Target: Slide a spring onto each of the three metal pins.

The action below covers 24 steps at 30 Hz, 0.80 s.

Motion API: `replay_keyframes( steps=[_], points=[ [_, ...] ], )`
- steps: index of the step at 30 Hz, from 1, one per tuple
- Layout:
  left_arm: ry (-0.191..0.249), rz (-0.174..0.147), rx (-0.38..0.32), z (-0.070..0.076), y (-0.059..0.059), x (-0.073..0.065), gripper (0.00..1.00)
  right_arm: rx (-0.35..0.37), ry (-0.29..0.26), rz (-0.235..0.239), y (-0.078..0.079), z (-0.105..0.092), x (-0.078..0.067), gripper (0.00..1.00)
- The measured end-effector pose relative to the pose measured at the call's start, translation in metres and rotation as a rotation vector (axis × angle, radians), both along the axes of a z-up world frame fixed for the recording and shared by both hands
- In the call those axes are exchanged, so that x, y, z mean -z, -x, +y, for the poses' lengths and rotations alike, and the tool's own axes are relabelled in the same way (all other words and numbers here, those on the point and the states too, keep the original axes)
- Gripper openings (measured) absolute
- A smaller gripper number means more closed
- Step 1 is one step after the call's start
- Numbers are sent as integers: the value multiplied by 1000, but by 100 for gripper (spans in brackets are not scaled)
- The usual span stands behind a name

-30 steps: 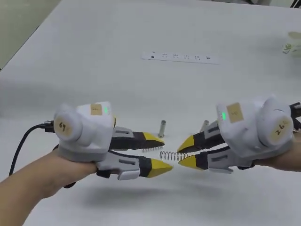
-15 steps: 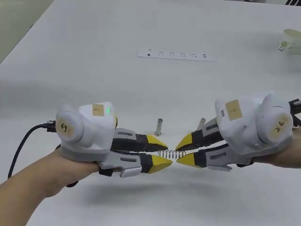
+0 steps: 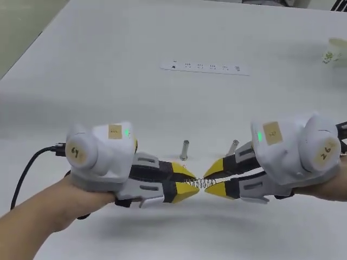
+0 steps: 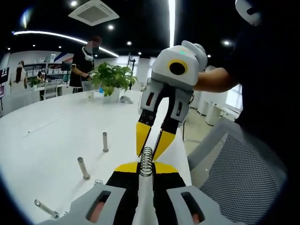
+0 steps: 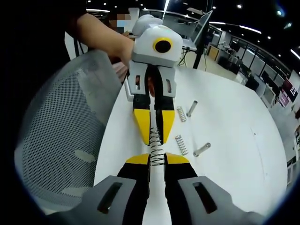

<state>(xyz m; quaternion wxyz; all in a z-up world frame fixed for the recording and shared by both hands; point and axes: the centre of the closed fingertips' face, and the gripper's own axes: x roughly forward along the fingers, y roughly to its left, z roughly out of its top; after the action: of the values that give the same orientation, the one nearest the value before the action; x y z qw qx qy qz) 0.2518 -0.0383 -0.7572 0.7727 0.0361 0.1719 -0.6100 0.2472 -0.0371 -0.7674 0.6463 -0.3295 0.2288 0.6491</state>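
Though both ends of the spring (image 3: 202,183) are buried between yellow tips, the left gripper (image 3: 192,182) and right gripper (image 3: 211,182) each look clamped on it, tip to tip, holding it in the air over the bench's (image 3: 108,108) near edge. Two metal pins (image 3: 185,150) sit just beyond the jaws, one half hidden behind the right gripper, with loose springs (image 5: 181,144) lying beside them. Further out the bench is open up to a power strip (image 3: 206,67) near its far edge.

Hand-held grippers (image 3: 193,182) (image 3: 208,183) nose-to-nose, jaws clamped
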Motion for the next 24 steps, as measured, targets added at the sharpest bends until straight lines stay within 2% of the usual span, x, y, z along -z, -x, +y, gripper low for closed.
replay_keyframes(
  steps=[4,8,10,15,24],
  points=[
    [1,10,10,1,1,-1,2,7,-13,15,1,1,-2,9],
    [2,15,7,0,0,-1,2,6,-27,5,0,0,-2,10],
    [-6,12,9,1,1,1,2,15,-30,25,2,-3,-1,11],
    [-9,17,24,0,4,1,2,22,-21,34,4,-8,8,13],
    [-11,29,51,-3,9,2,2,15,-33,34,9,-8,5,8]
  ],
)
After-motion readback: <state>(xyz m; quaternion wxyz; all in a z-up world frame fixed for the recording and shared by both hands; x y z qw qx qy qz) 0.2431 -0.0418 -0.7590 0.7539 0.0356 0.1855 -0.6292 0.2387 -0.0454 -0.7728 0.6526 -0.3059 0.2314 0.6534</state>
